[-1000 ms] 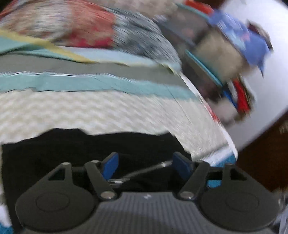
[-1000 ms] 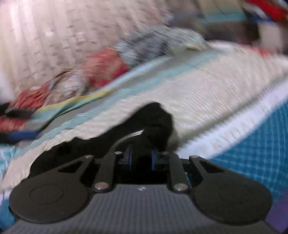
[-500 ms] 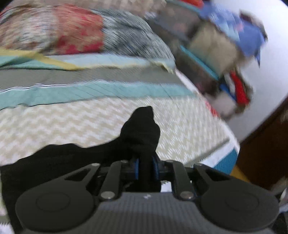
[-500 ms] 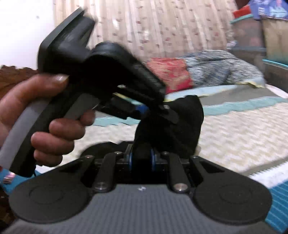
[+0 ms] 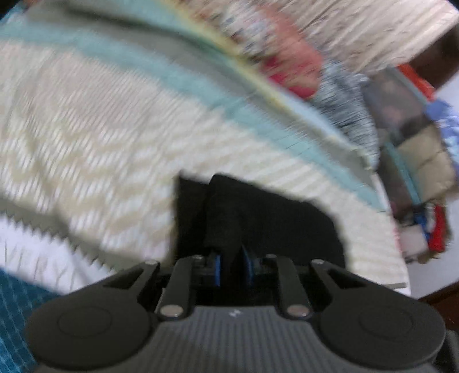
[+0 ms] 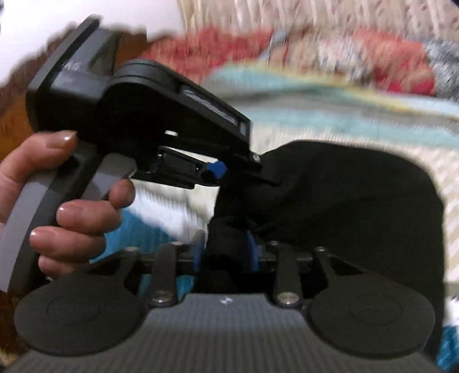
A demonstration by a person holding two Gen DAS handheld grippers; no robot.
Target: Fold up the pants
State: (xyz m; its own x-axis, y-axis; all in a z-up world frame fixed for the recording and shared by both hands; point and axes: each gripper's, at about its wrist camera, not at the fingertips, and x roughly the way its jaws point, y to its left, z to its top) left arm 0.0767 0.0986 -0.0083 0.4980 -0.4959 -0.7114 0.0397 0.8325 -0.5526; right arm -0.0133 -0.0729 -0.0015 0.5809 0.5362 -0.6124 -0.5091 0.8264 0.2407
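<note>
The black pants [image 5: 275, 221] lie bunched on the cream zigzag bedspread [image 5: 86, 149]. My left gripper [image 5: 233, 268] is shut on a raised fold of the black cloth. In the right wrist view the pants [image 6: 358, 206] hang as a wide dark fold over the bed. My right gripper [image 6: 223, 252] is shut on a bunch of the same cloth. The left gripper [image 6: 221, 172], held in a hand, shows there at upper left, its blue fingertips pinching the pants just beyond mine. Both views are motion-blurred.
Red and grey patterned pillows [image 5: 289, 63] lie along the far side of the bed. A stack of bags and clothes [image 5: 416, 160] stands at the right past the bed's edge. A teal checked sheet [image 5: 17, 295] shows at lower left. A curtain [image 6: 315, 14] hangs behind.
The left gripper closed on the pants a second ago and has since swung left with the cloth. Both grippers have come close together, each holding cloth. The pants have been drawn into a fold.
</note>
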